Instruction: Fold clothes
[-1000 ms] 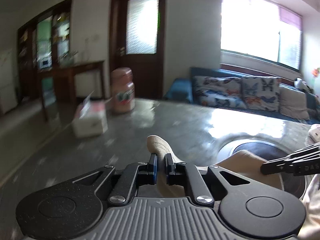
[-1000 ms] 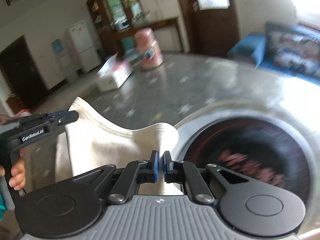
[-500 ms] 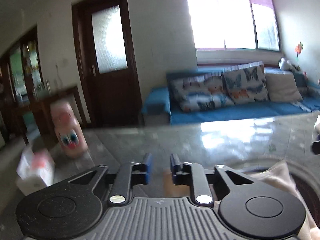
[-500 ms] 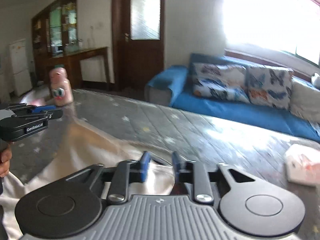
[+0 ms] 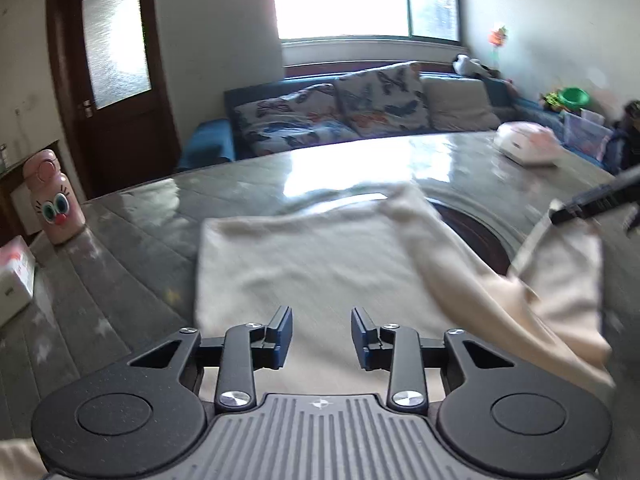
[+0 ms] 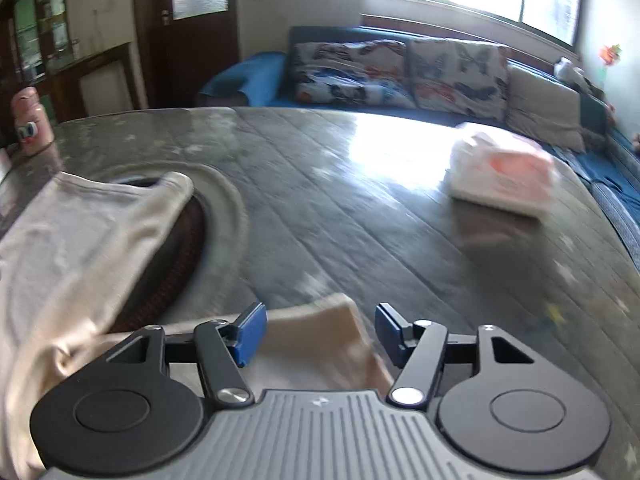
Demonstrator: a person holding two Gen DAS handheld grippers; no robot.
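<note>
The cream garment [image 5: 304, 264] is lying spread on the grey bench [image 5: 120, 264], partly covering the dark round inset [image 6: 176, 256] near its middle. Left gripper [image 5: 321, 336] and right gripper [image 6: 318, 334] have both just been opening; jaws spread over the cloth, pinching nothing.

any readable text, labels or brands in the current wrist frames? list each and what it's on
None can be read.
White box at the left table edge: pink print, blurred.
White packet on the table: orange-pink print, motion-blurred.
Pink bottle: cartoon face only, no words.
Left gripper and right gripper: a small emblem on each body, no letters.
</note>
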